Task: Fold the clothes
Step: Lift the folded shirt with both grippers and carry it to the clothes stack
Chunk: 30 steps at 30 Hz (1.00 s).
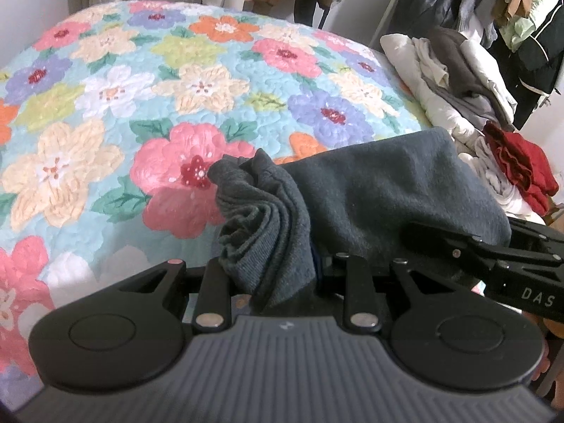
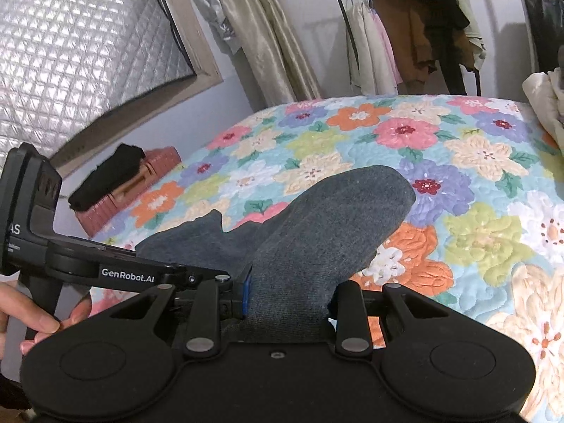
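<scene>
A dark grey garment is held bunched up above the flowered bedspread. My left gripper is shut on a crumpled fold of it; its fingertips are hidden by the cloth. My right gripper comes in from the right in the left wrist view and grips the same garment. In the right wrist view the right gripper is shut on the garment, which drapes forward over the bedspread. The left gripper holds the cloth at the left.
A pile of white, grey and red clothes lies on the bed's right side. Hanging clothes on a rack and curtains stand behind the bed. A brown case with black cloth sits left of the bed.
</scene>
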Motion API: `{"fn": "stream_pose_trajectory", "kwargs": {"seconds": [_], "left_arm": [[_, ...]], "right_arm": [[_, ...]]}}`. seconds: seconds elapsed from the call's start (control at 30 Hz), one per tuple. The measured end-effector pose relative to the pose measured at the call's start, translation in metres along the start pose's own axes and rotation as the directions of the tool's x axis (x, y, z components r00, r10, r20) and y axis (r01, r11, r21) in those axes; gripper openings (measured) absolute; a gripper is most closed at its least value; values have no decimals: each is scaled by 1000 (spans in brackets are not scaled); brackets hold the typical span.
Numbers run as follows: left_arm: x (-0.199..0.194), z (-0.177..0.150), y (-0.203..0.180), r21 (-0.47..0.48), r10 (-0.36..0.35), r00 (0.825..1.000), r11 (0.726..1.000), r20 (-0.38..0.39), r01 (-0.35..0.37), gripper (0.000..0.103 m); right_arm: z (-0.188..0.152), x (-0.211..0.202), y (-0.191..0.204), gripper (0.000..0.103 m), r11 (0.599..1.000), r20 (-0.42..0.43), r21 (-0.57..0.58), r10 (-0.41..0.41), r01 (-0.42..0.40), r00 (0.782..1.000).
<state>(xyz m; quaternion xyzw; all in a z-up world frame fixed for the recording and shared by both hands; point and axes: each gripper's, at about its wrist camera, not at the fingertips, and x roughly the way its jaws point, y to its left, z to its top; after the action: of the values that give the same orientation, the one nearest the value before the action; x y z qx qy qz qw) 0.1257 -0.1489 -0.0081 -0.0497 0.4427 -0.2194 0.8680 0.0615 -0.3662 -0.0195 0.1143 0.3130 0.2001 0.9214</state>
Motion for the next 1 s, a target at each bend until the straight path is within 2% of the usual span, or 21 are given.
{"fn": "stream_pose_trajectory", "kwargs": {"seconds": [0.4,0.57,0.8,1.0], "left_arm": [[4,-5,-56,74,80,997,994,-15,-79,26],[14,-6,-81,95,77,997,993,-31,-74,26],[28,-8,-129,173,53,997,984,-52,-43,26],[30,-5,-174,245,28,999,969,-29,-20,26]], "right_arm": [[-14,-28,-40,33,991,67,108,68,-75,995],[-22,-41,-63,33,984,82,153,80,-92,993],[-31,-67,-99,32,973,87,210,76,-93,993],[-40,-94,-129,32,962,127,252,76,-107,989]]}}
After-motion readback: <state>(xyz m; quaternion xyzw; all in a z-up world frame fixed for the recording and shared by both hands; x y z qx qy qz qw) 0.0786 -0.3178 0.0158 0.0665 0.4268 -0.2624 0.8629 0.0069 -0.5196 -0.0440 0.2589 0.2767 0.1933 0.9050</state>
